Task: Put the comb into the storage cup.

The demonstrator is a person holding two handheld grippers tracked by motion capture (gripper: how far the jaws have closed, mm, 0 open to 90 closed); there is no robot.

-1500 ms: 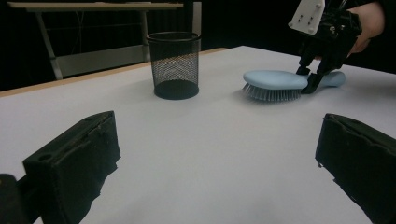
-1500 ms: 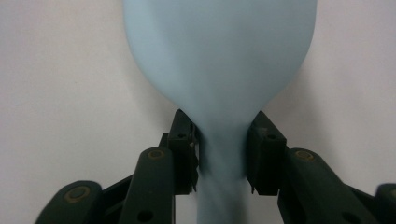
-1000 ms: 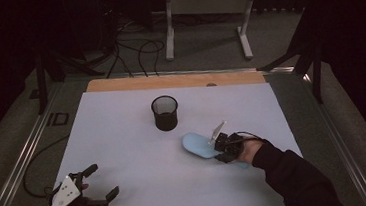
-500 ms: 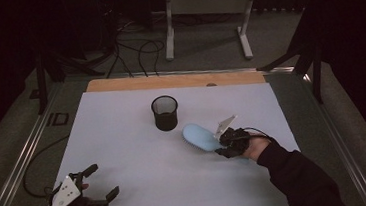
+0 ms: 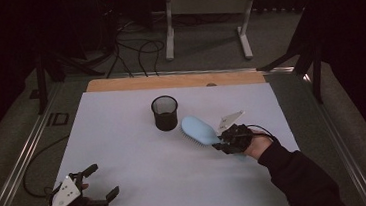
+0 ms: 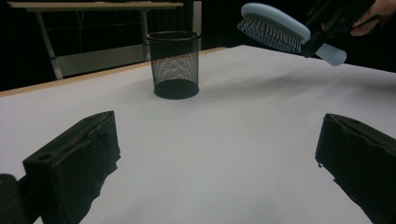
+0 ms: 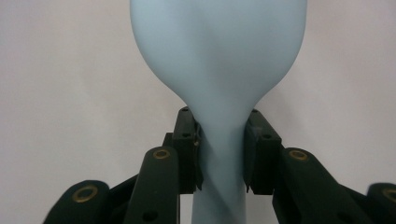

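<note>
Your right tool (image 5: 223, 142) is clamped on the neck of the pale blue hairbrush (image 5: 198, 130), just where the handle narrows below the head; the right gripper view shows both pads pressed flat against that neck (image 7: 219, 140). That grip leaves the wide head free and pointing ahead toward the black mesh cup (image 5: 165, 112), which stands upright near the middle of the bench (image 5: 125, 153). From the left gripper view the brush (image 6: 275, 25) hangs clear above the bench, bristles facing down, and the cup (image 6: 174, 64) sits well below and to the side of it, so a drop into the cup looks like the likely aim, though that is only a judgement

Your left tool (image 5: 95, 183) rests at the near left corner of the bench with its jaws standing wide apart and nothing between them, well away from the work, probably parked so it stays out of the path

The end of the handle is hidden behind your right hand in the high view, and in the right gripper view the top of the head is cut off. What lies inside the cup is too dark to tell
</note>
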